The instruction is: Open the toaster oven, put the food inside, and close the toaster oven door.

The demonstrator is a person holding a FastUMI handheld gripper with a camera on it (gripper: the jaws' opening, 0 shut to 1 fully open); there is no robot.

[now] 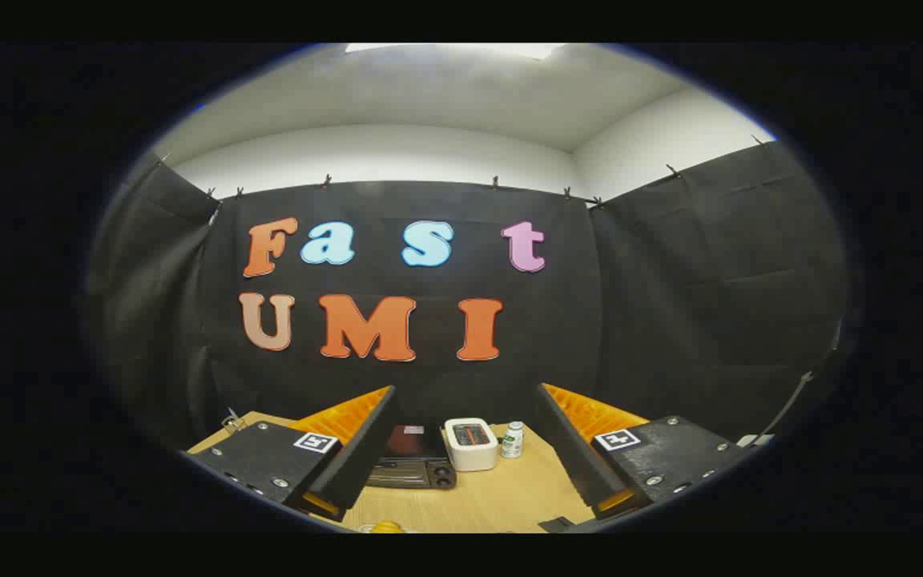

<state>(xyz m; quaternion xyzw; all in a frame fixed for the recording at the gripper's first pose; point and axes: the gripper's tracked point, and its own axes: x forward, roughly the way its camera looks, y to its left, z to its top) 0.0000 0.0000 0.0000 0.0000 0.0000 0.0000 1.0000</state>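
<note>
Toaster oven (pixel 416 459) first — it sits on the wooden tabletop (pixel 501 497) ahead of the tool (pixel 461 449), a dark, low box partly hidden behind the tool's left finger, with its knobs along the front edge facing us. Its door looks shut as far as I can tell, though the view is small and I wouldn't swear to it. Just to the right of the toaster oven stands a white box (pixel 471 443) with a dark panel on top, and right of that again a small white bottle (pixel 513 440) with a green cap. Nearer than the toaster oven, at the closest edge of the tabletop, a bit of something yellow (pixel 387 526) peeks up — possibly the food, but too little shows to say. The tool is held high and well back with its fingers spread wide and nothing between them, which I take as a starting stance, squared up for a reach toward the door.
</note>
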